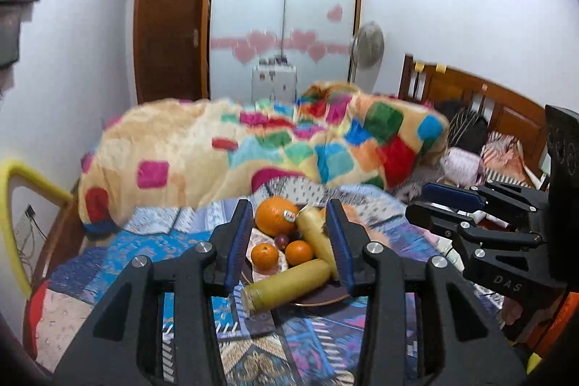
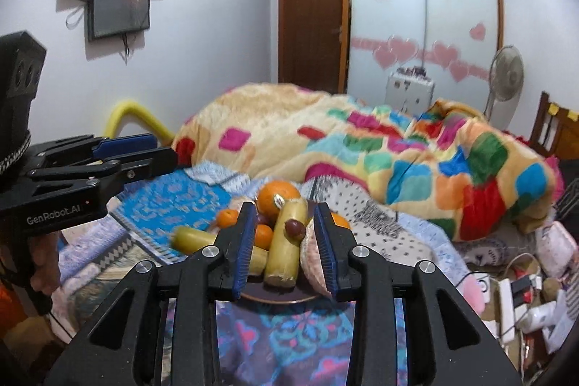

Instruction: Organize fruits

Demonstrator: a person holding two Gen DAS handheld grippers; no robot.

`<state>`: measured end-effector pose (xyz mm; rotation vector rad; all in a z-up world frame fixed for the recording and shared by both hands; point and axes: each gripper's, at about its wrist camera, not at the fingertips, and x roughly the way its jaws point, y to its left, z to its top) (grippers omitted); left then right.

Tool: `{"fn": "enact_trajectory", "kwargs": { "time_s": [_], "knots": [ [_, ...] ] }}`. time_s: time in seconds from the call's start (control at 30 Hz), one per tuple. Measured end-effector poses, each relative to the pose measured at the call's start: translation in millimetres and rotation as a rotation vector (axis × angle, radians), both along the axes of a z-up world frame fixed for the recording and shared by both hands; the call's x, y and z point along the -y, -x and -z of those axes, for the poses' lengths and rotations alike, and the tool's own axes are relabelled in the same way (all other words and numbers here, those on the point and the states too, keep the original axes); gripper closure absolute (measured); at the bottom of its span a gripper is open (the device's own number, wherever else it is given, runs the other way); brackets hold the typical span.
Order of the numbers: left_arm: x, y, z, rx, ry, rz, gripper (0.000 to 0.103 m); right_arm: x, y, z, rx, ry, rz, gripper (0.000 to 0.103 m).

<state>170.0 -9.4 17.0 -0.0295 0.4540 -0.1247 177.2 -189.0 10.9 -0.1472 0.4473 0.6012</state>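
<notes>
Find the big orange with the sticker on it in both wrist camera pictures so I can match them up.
Left wrist view: the big orange sits at the far end of the plate, centre frame, just inside the left blue finger.
Right wrist view: centre frame, above and between the two blue fingers, at the back of the fruit pile.
Shared landmark: the heart-patterned wardrobe door behind the bed.

Two markings could be read. The black body of the left gripper [image 2: 159,154], seen at the left edge of the right wrist view, bore "GenRobot.AI" in pale letters on its near side. The body of the right gripper [image 1: 434,208], at the right edge of the left wrist view, bore the raised letters "DAS". A small sticker on the big orange [image 1: 277,216] was too blurred to read.
</notes>
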Motion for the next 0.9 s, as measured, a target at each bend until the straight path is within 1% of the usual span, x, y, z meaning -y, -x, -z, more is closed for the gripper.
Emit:
{"fn": "enact_trajectory", "kwargs": {
  "time_s": [0.07, 0.1, 0.13, 0.17, 0.23, 0.3, 0.37, 0.4, 0.43, 0.47, 0.5, 0.53, 0.57, 0.6, 0.63, 0.73, 0.77, 0.8, 0.83, 0.9],
  "knots": [
    [4.3, 21.4, -12.3, 0.042, -0.004, 0.004, 0.061, 8.1, 19.3, -13.8, 0.030, -0.035, 0.008, 0.073],
    [7.0, 39.6, -20.9, 0.076, -0.003, 0.018, 0.059, 13.1, 31.9, -21.6, 0.053, -0.055, 0.015, 0.073],
    [8.1, 48.3, -24.8, 0.094, -0.003, 0.020, 0.055, 16.7, 41.7, -27.3, 0.073, -0.070, 0.023, 0.073],
    [10.9, 66.4, -31.8, 0.132, -0.005, 0.015, 0.052, 20.1, 52.2, -33.2, 0.095, -0.086, 0.031, 0.071],
    [14.8, 87.2, -38.7, 0.178, -0.011, 0.004, 0.045, 26.4, 75.9, -44.2, 0.146, -0.115, 0.051, 0.065],
    [20.8, 111.6, -44.8, 0.225, -0.029, -0.012, 0.042, 31.0, 100.6, -53.0, 0.202, -0.136, 0.077, 0.060],
    [25.1, 132.1, -48.8, 0.259, -0.043, -0.027, 0.039, 33.7, 117.5, -57.8, 0.236, -0.152, 0.088, 0.058],
    [25.6, 143.3, -50.5, 0.274, -0.043, -0.036, 0.035, 34.9, 126.6, -60.0, 0.253, -0.162, 0.097, 0.054],
    [26.0, 149.8, -51.4, 0.283, -0.041, -0.042, 0.032, 36.1, 135.3, -61.8, 0.271, -0.172, 0.106, 0.048],
    [26.4, 155.5, -52.1, 0.292, -0.040, -0.048, 0.031, 37.0, 139.5, -62.8, 0.282, -0.179, 0.112, 0.045],
    [26.7, 164.8, -52.9, 0.304, -0.041, -0.056, 0.028, 37.7, 145.5, -63.4, 0.296, -0.186, 0.121, 0.037],
    [27.0, 169.4, -52.6, 0.311, -0.045, -0.064, 0.022, 37.9, 150.6, -63.4, 0.311, -0.191, 0.130, 0.032],
    [27.2, 173.9, -51.9, 0.318, -0.049, -0.070, 0.019, 37.4, 154.2, -63.0, 0.321, -0.195, 0.139, 0.029],
    [27.5, 178.3, -51.3, 0.323, -0.052, -0.077, 0.013, 36.9, 156.1, -62.2, 0.326, -0.196, 0.146, 0.024],
    [27.5, 182.6, -50.4, 0.329, -0.052, -0.085, 0.010, 36.4, 156.4, -61.4, 0.329, -0.199, 0.152, 0.021],
    [26.2, 189.5, -46.5, 0.330, -0.055, -0.096, 0.007, 36.7, 156.5, -57.8, 0.324, -0.212, 0.168, 0.010],
    [25.8, 191.0, -45.6, 0.330, -0.054, -0.098, 0.006, 36.7, 154.8, -56.6, 0.322, -0.216, 0.175, 0.007],
    [25.8, 192.2, -45.2, 0.331, -0.053, -0.100, 0.005, 38.8, 159.5, -56.3, 0.323, -0.219, 0.182, 0.002],
    [25.3, 193.4, -44.5, 0.332, -0.052, -0.103, 0.003, 39.4, 158.7, -54.8, 0.324, -0.222, 0.194, 0.000],
    [22.6, 194.3, -43.7, 0.332, -0.050, -0.105, 0.002, 41.7, 160.1, -52.3, 0.330, -0.221, 0.219, 0.000]
  ]
}}
